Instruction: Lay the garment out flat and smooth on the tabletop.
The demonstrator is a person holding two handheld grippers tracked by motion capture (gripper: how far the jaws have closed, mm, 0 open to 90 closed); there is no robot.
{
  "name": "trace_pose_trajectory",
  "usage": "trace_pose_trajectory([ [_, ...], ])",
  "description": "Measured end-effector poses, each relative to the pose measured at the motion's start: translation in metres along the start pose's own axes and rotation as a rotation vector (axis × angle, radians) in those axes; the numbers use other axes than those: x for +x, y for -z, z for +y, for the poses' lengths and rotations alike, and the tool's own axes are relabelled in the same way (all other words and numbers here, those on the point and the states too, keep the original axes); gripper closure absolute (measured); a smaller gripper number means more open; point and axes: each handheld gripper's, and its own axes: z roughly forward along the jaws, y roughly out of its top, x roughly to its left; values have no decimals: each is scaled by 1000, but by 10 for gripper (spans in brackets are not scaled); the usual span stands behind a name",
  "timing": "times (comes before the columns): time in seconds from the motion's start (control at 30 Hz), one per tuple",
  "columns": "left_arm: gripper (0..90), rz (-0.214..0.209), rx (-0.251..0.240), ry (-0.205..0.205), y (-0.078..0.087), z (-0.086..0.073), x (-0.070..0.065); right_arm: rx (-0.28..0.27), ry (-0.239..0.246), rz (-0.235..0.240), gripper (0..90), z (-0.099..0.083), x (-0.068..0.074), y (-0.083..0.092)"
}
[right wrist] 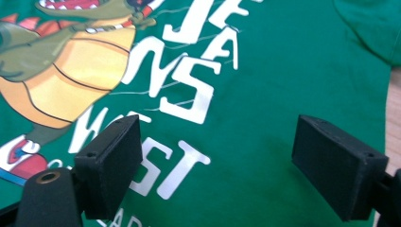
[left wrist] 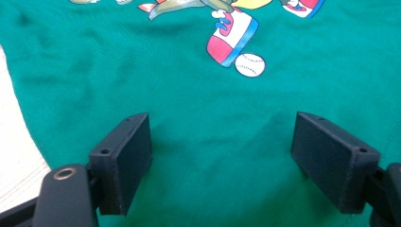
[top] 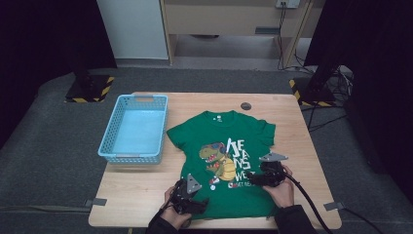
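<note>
1. Green cotton T-shirt w/ dinosaur print spread flat, front up, on light wooden counter; collar twd far edge, hem twd person.
2. Left gripper at shirt's near-left hem corner, black jaws wide apart. In left gripper view bare green cloth lies under and between jaws, nothing pinched; hem stitching just beside right jaw, counter edge visible far left.
3. Right gripper over lower right part of shirt, by print's end, jaws wide apart too. In right gripper view cloth and white lettering lie below the gap, not clamped; left jaw sits over letters, right jaw over plain green near shirt's side edge.
4. Whether jaw tips touch cloth: can't tell.
5. Shirt look: solid mid-green, short sleeves, round neck w/ small white label inside collar; few soft wrinkles near hem. Print: cartoon dinosaur, olive back, yellow-orange belly, sunglasses, red-white-blue sneakers, small white baseball beside one shoe.
6. Writing: white slanted block caps right of dinosaur, approx "JEANS" over "WEST", parts covered by jaws; smaller line below cut off, unreadable. Collar label too small to read.
7. Light blue plastic lattice basket on counter's left, well apart from shirt. Small dark round disc on counter beyond collar.
</note>
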Motion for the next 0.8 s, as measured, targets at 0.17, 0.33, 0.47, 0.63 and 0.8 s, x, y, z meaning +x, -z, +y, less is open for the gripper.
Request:
trace_pose_trajectory([
  [0.17, 191, -25, -4, -26, 2, -3, 3, 9, 0, -4, 136, -5, -3, -5],
  [0.33, 192, -39, -4, -42, 5, -6, 5, -11, 2, 8, 114, -7, -6, -6],
  [0.47, 192, -39, -3, -42, 7, -9, 6, -20, 3, 8, 110, -8, -9, -6],
  [0.63, 192, -39, -7, -44, 9, -12, 7, -26, 3, 7, 108, -9, -9, -6],
  [0.8, 195, -47, 5, -39, 11, -11, 9, -25, -3, 1, 107, -10, -9, -6],
])
